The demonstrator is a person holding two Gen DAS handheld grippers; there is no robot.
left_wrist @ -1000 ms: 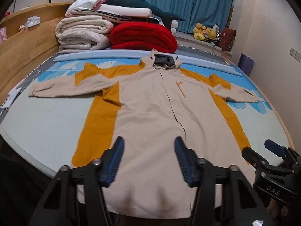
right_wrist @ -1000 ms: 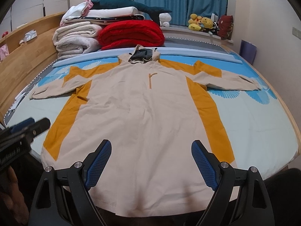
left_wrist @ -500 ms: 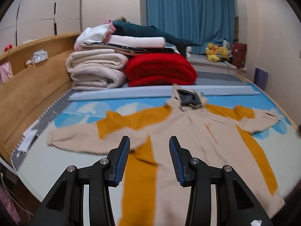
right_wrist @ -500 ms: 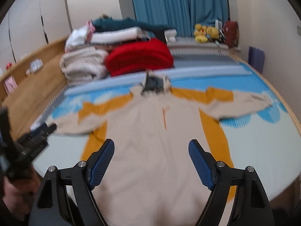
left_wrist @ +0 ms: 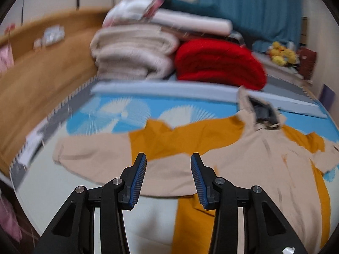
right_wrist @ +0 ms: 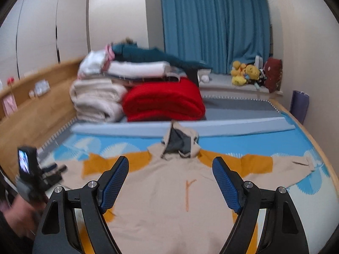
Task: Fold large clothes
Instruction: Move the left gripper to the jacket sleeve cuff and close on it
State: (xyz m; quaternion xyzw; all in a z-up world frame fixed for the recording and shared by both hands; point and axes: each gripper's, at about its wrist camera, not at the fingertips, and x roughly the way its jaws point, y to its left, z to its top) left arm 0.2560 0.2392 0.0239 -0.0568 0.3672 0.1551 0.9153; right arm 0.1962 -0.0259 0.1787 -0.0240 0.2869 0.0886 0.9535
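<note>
The left gripper [left_wrist: 168, 165] has swung over to the left sleeve [left_wrist: 93, 154] of the hooded coat [right_wrist: 169, 190]; its jaws are apart and hold nothing; the right gripper [right_wrist: 170, 171] has risen, jaws wide and empty, just closed a little; folding can start; the coat lies flat on the bed [right_wrist: 317, 201]; folded blankets [right_wrist: 163, 101] and blue curtains [right_wrist: 214, 21] sit far back.

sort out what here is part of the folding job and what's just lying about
Part of the job:
hooded top, spread flat
left gripper
right gripper

Lying about:
red blanket
cream blankets
stuffed toys
blue curtain
</note>
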